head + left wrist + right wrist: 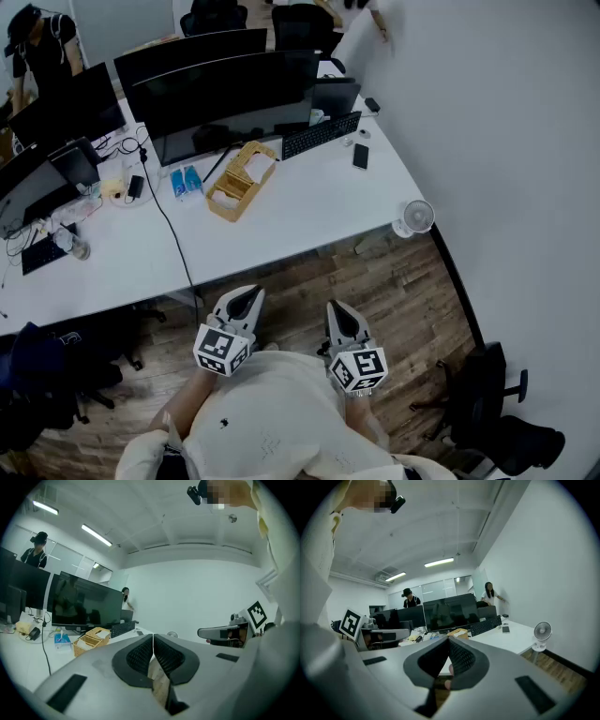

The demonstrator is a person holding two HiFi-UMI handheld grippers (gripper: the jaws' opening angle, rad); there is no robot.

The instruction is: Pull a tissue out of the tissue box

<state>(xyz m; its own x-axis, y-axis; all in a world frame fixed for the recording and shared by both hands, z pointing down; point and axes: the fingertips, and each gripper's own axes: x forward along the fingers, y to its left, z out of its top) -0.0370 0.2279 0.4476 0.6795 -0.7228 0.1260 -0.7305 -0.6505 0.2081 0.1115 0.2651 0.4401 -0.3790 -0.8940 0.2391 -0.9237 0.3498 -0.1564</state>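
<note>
Broadly, a wooden floor (403, 309) runs along a plain white wall, and a long white desk (300, 211) stands on it. A row of dark monitors (225, 89) lines the far side of the desk. A black office chair (492, 394) stands by the wall, off to the right and well apart from the desk.

Close to the person's pale-sleeved body, both tools are held over the floor, short of the desk's near edge. The left hand-held gripper (242, 300) points roughly level towards the desk. Its own view shows its jaws pressed together with nothing between them (153, 638). The right hand-held gripper (341, 317) is just beside it, also near level. Its jaws meet at the tips and hold nothing (449, 640).

The wicker tissue box (241, 178) lies at an angle on the desk in front of the monitors, well apart from both grippers. White tissue shows in its top (91, 640).

A black keyboard (322, 136) lies to its right. A small white fan (414, 217) stands at the desk's right corner. Two blue packets (185, 181) lie just left of the box, and a dark phone (361, 156) rests near the keyboard.
</note>
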